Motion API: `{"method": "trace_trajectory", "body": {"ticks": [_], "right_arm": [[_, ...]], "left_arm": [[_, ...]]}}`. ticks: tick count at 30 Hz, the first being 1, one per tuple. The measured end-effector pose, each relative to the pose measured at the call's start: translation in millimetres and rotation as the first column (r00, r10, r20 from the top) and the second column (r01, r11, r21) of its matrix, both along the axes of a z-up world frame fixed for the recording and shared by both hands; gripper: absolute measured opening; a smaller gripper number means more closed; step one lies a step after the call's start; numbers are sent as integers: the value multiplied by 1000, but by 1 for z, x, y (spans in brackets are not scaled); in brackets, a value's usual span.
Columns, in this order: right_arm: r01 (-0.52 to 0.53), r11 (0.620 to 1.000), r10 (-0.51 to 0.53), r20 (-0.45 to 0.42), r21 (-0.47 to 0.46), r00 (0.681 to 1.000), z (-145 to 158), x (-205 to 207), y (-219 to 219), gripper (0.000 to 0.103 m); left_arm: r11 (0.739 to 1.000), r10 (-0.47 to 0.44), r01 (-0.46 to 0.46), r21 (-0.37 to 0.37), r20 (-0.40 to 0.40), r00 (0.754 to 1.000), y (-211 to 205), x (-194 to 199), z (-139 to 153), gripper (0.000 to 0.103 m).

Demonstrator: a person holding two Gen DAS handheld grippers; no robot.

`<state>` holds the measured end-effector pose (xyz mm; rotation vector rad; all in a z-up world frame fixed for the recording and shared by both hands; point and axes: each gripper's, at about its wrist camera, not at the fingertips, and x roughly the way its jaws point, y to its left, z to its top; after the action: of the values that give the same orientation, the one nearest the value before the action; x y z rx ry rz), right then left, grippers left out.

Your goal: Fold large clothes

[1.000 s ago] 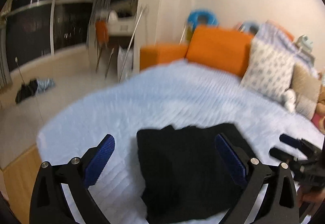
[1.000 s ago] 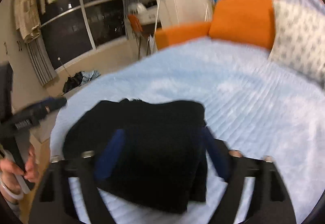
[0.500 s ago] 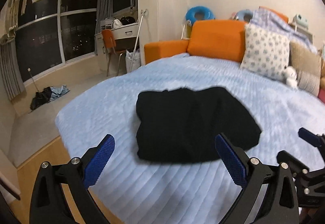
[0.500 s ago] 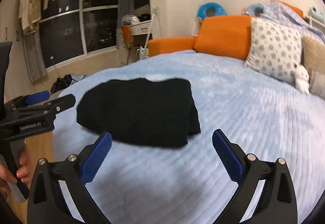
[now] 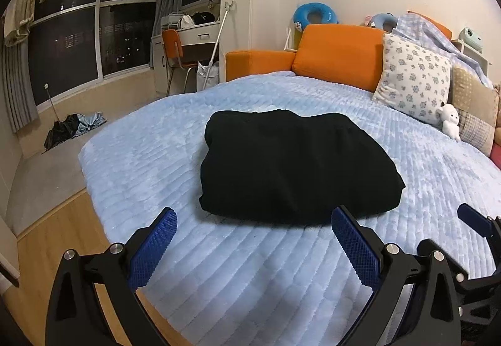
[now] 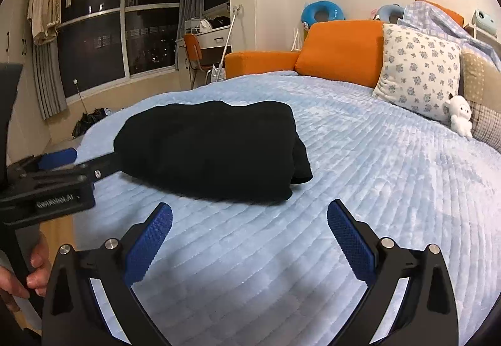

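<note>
A black garment (image 5: 294, 167) lies folded into a compact bundle on the light blue bed cover (image 5: 250, 277); it also shows in the right wrist view (image 6: 213, 151). My left gripper (image 5: 253, 239) is open and empty, held back just short of the garment's near edge. My right gripper (image 6: 249, 233) is open and empty, held back from the garment's near right corner. The left gripper also shows at the left edge of the right wrist view (image 6: 47, 176), held by a hand.
An orange headboard cushion (image 5: 338, 54), a floral pillow (image 5: 413, 82) and a small white plush toy (image 5: 451, 120) line the far side of the bed. The bed's left edge drops to a wooden floor (image 5: 56, 239). A desk and orange chair (image 5: 175, 48) stand by the window.
Both grippers have pulled back from the black garment toward the bed's near edge. The garment now lies free of both grippers and further away in both views.
</note>
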<state>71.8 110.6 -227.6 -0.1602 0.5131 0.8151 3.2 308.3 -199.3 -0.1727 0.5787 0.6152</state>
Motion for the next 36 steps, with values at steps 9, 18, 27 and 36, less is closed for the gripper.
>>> {"method": "trace_trajectory", "body": {"ticks": [9,18,27,36], "right_arm": [[7,1000,-7,-20,-16,1000,-2,1,1,98],[2,1000,-3,-17,-31,1000,-6,-1,4,98],[11,1000,-11,-26,-26,1000,-9,0,3,98],[10,1000,-11,-28,-28,1000,-9,1,1,98]], "left_arm": [[1000,-21,21,-17,-3,1000,-4,4,0,100],[1000,-17,17,-25,-14,1000,-5,6,-6,100],[1000,-26,26,-3,-19,999,-9,9,-5,100],[1000,-30,30,1,-16,999,-12,7,-3,100]]}}
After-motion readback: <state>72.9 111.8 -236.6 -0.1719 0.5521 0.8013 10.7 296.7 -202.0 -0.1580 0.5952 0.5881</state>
